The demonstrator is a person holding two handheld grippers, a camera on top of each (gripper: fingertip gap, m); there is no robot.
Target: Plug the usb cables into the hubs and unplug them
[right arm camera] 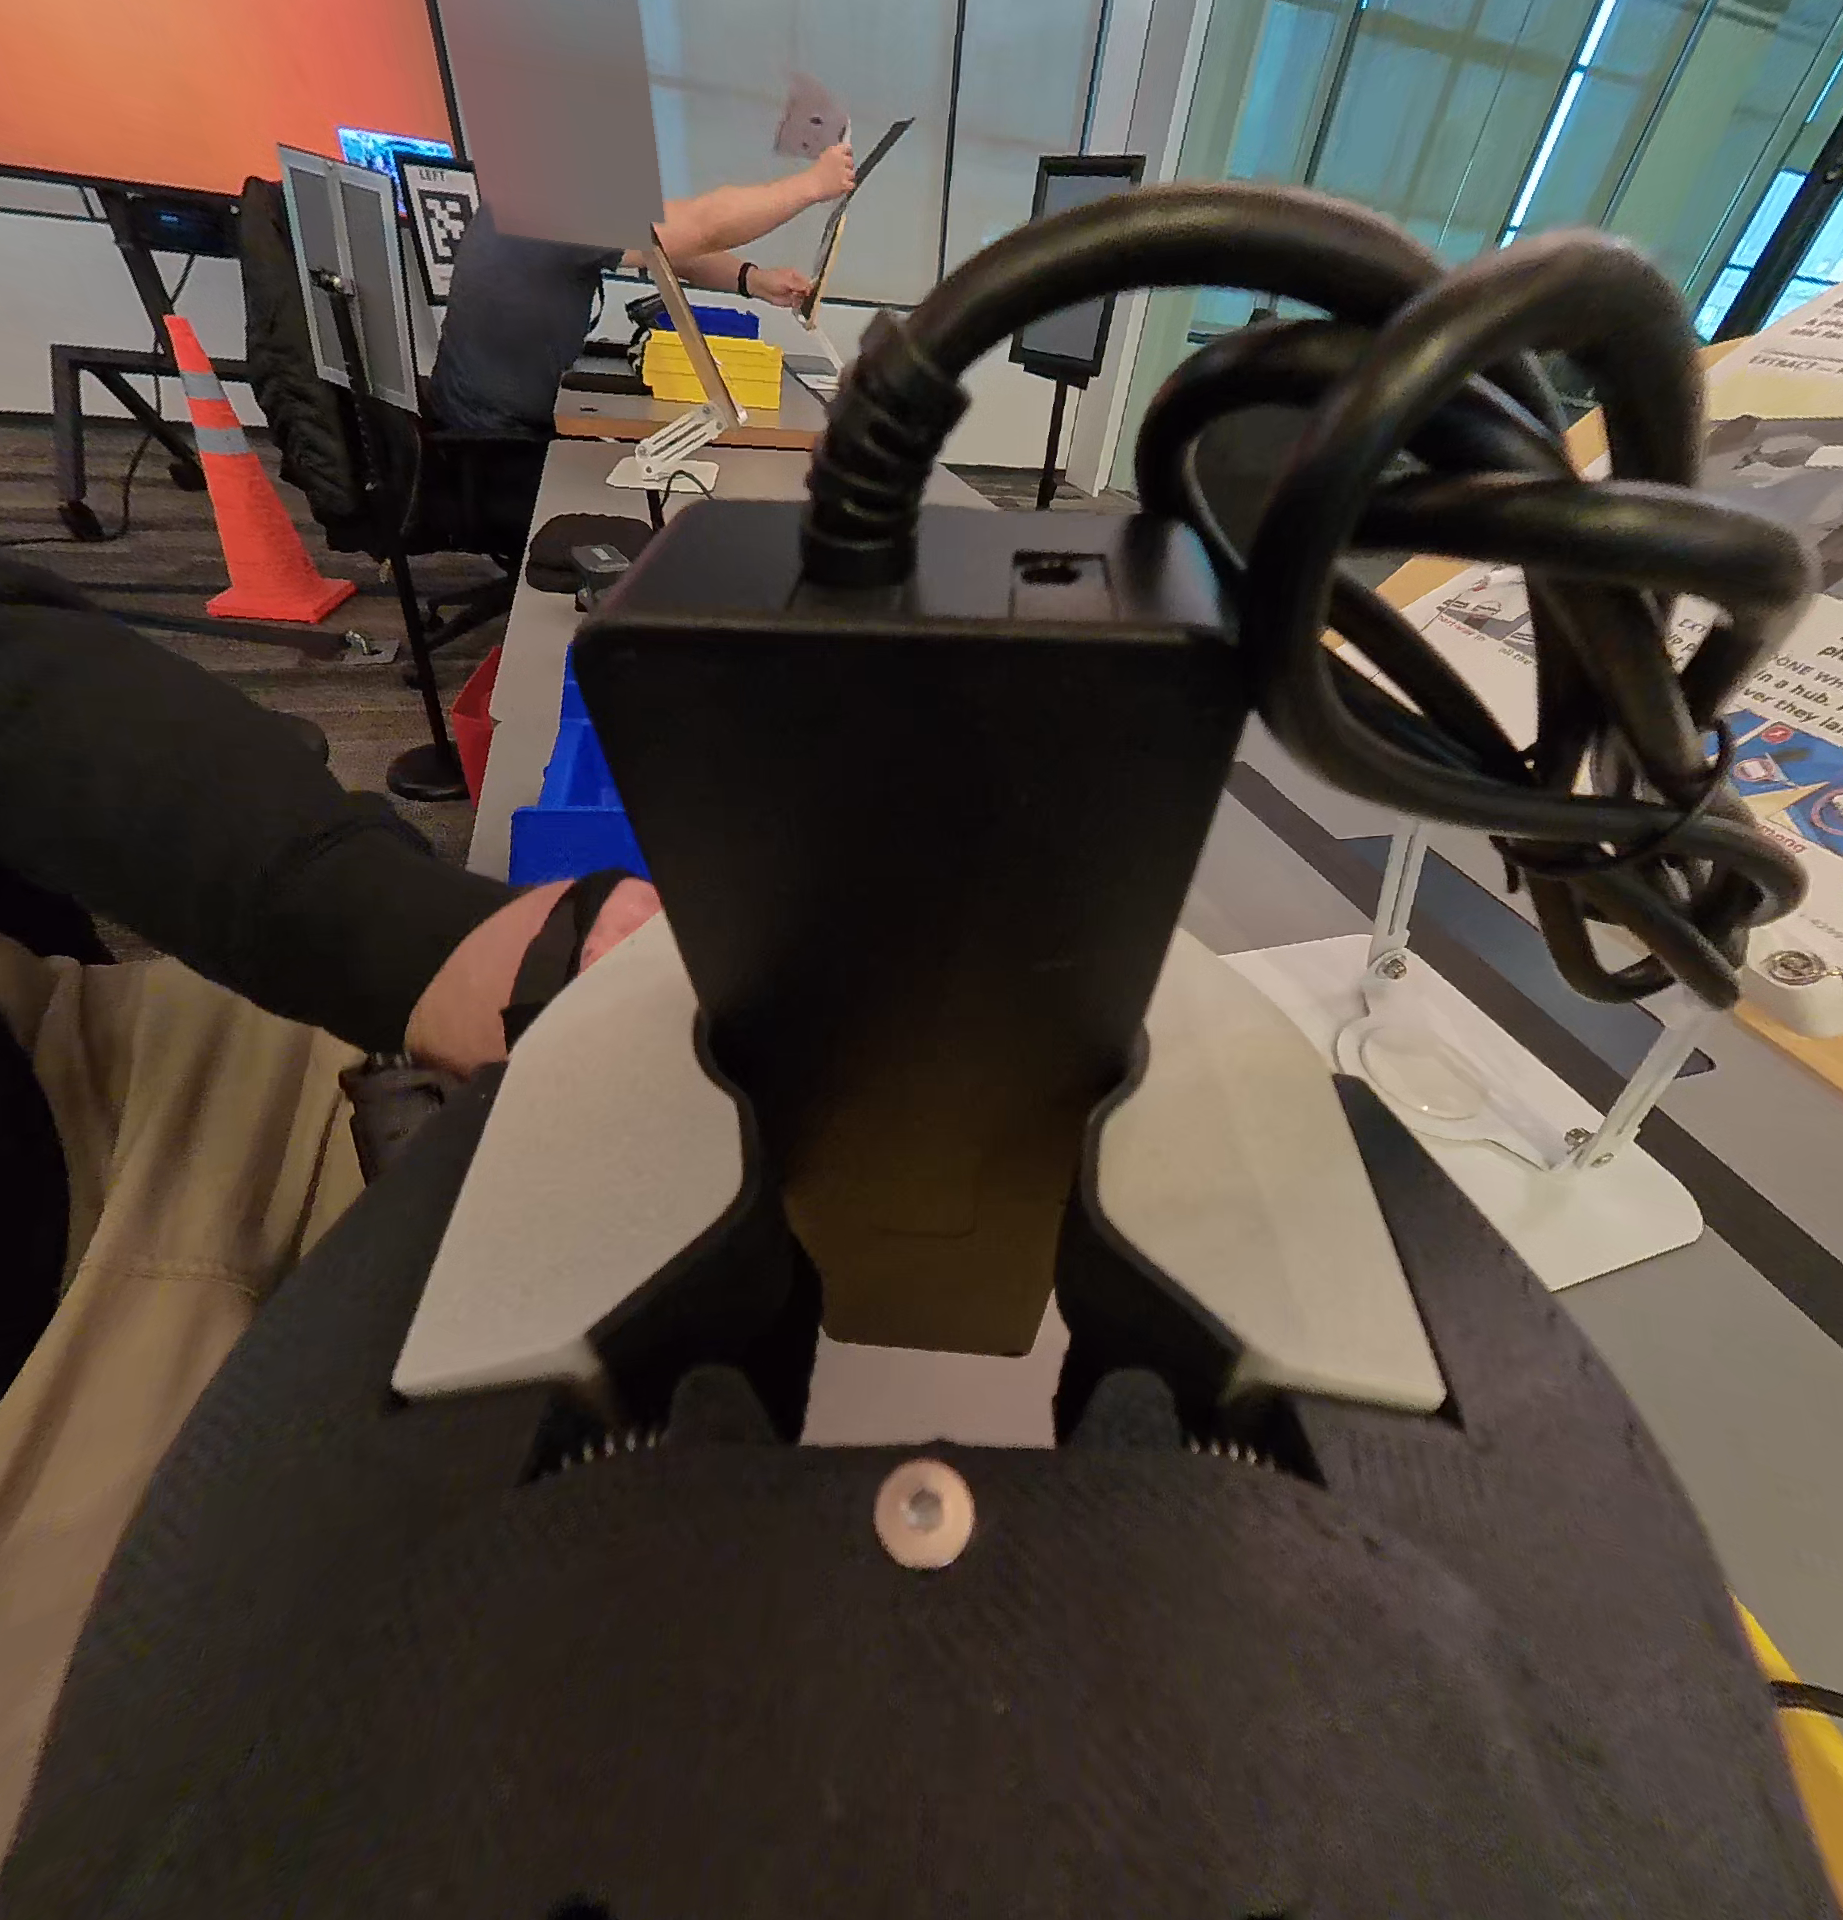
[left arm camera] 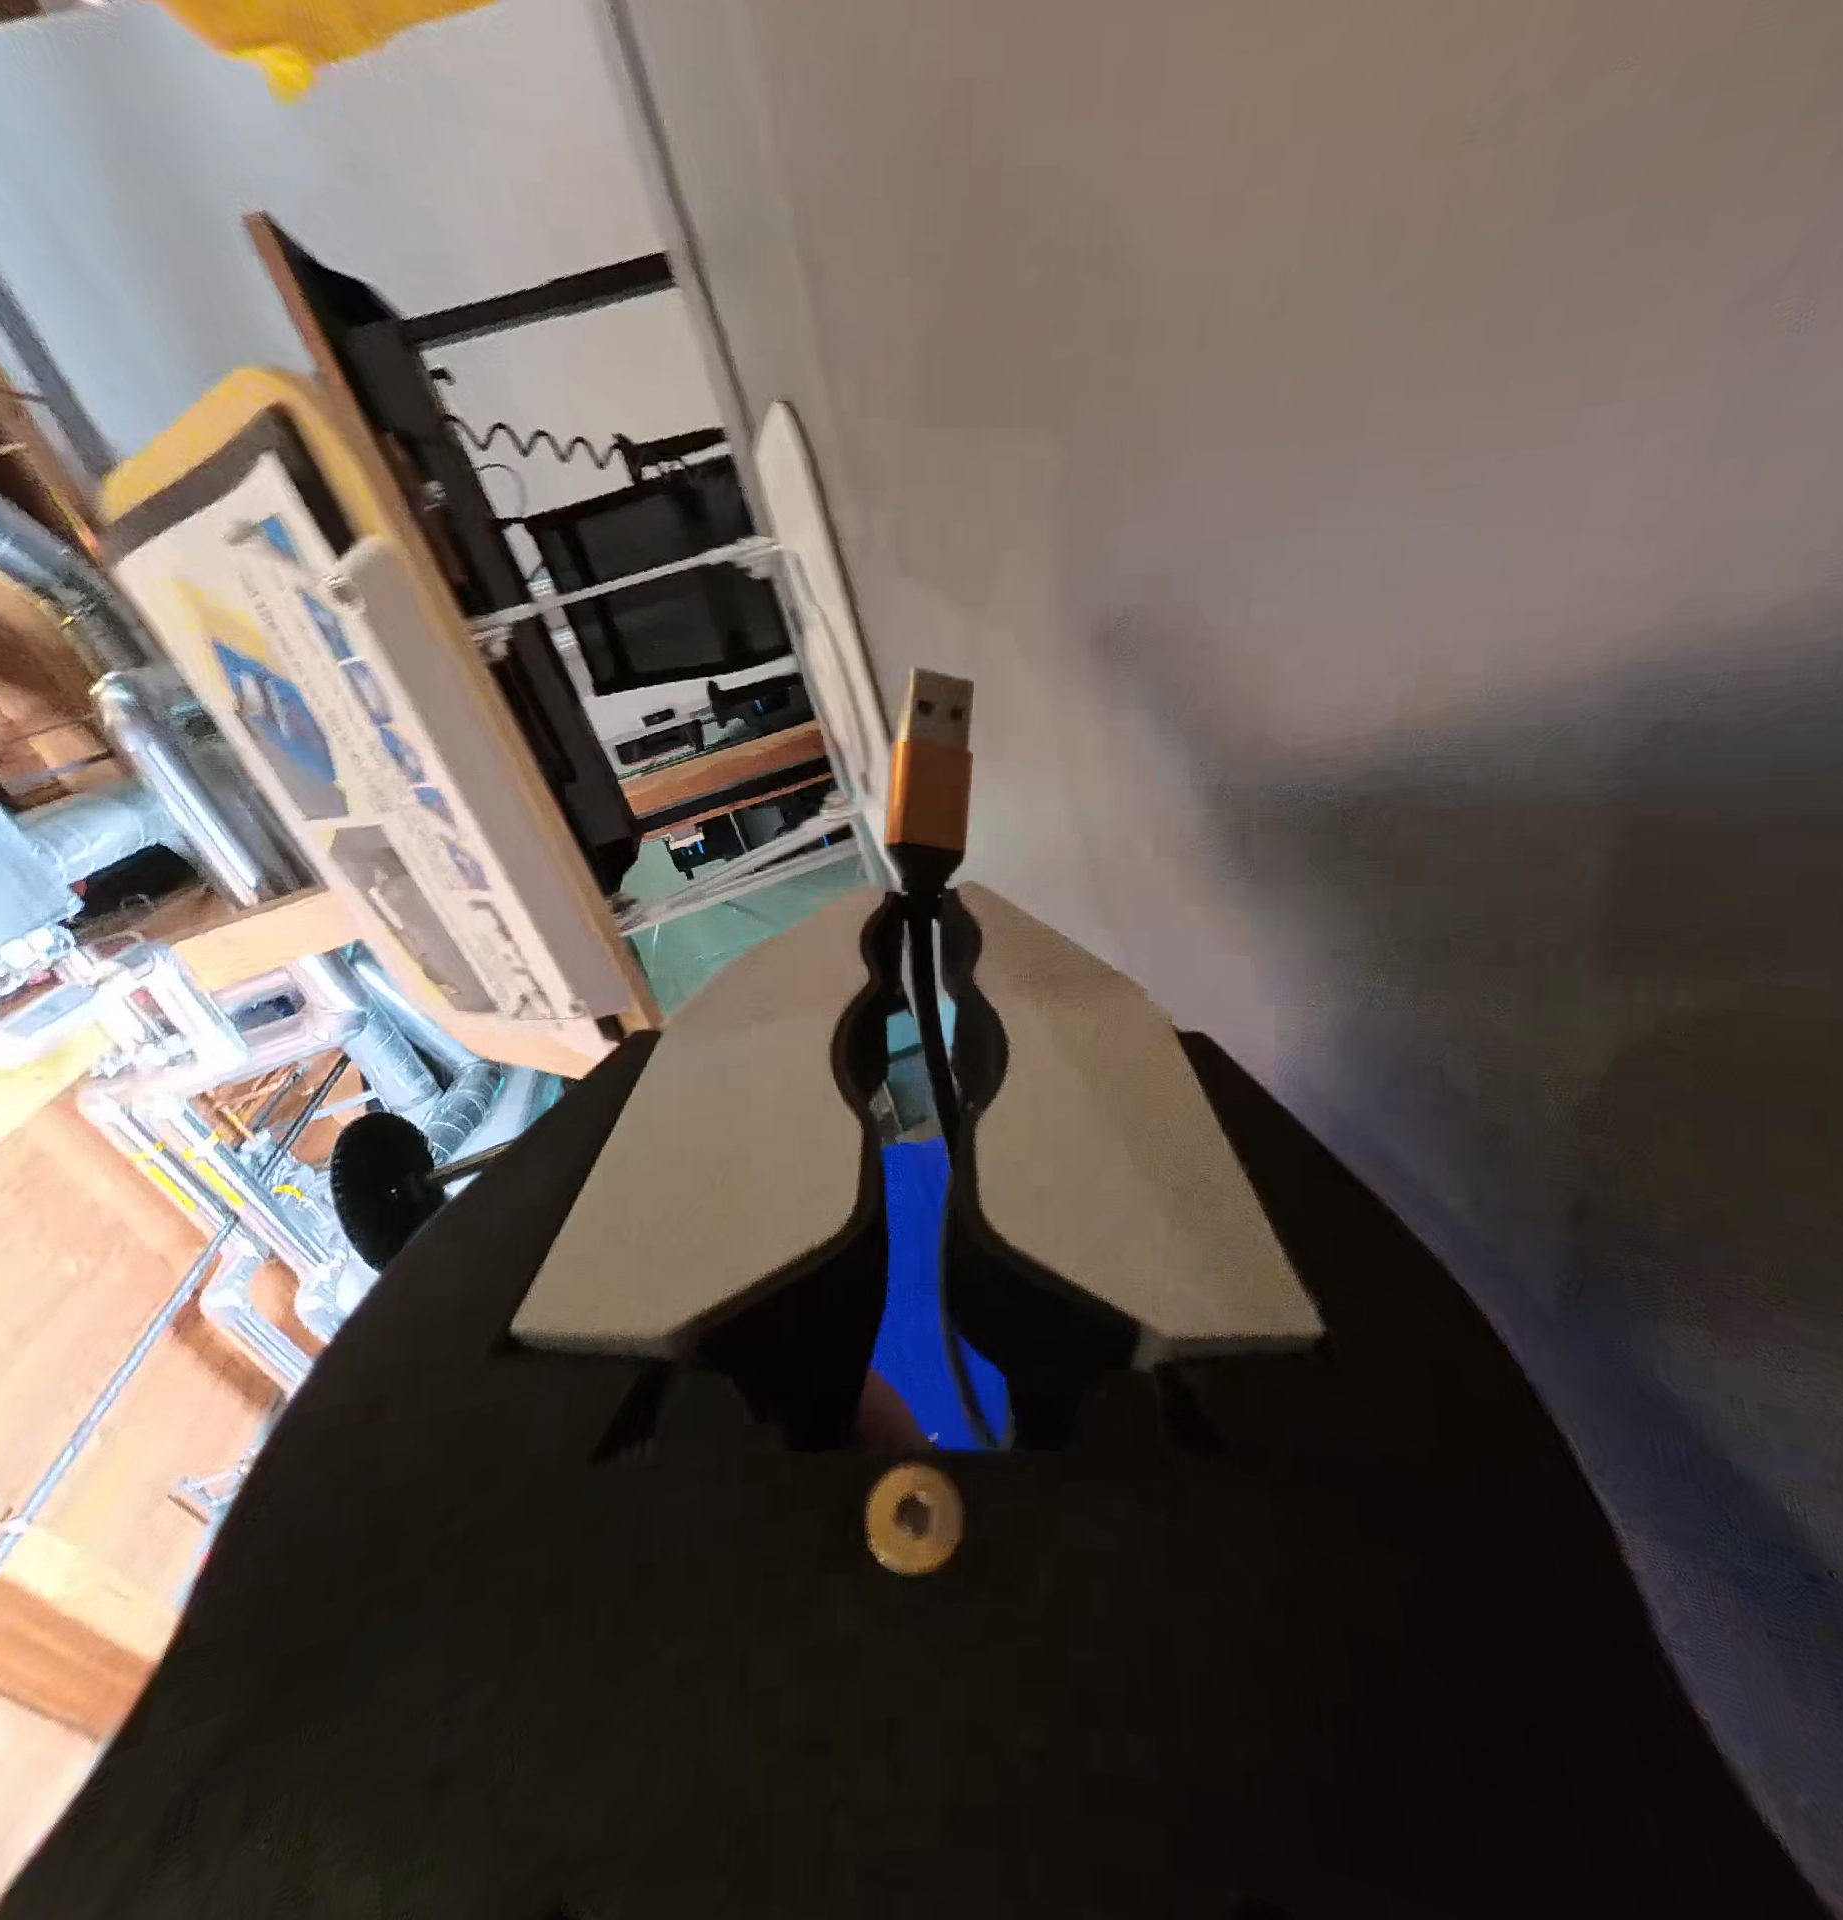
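The left hand-held gripper (left arm camera: pixel 922 914) is closed narrow on the thin black lead of a USB cable (left arm camera: pixel 929 774), pinching it just behind the plug. The orange-sleeved plug sticks out straight ahead of the fingertips, its bare metal end pointing forward into open air and touching nothing. The rest of the lead runs back between the 2 fingers (left arm camera: pixel 751 1122) toward the gripper body. The left wrist view is rolled on its side, with a pale surface filling the space ahead of and beside the plug; no hub shows there.

The right hand-held gripper (right arm camera: pixel 922 997) is clamped on the hub (right arm camera: pixel 906 790), a flat black box held upright between its 2 fingers (right arm camera: pixel 605 1143). The hub's far end faces away from the gripper, with a thick black cord (right arm camera: pixel 1468 582) rising from it and coiling in loops ahead and to the right. Next to the cord's root on that end is a small dark slot (right arm camera: pixel 1054 569). A grey counter (right arm camera: pixel 1727 1382) lies below and to the right of the gripper, carrying a white stand (right arm camera: pixel 1499 1174).

The step in hand looks like the plugging-in: plug and hub are each gripped but apart, neither visible from the other's camera. The next move would call for bringing the 2 together, finding a port on the hub, which these views do not clearly show, squaring the plug to it and pushing straight in. Since the left grip is on the soft lead, not the sleeve, the plug may wobble under pressure.
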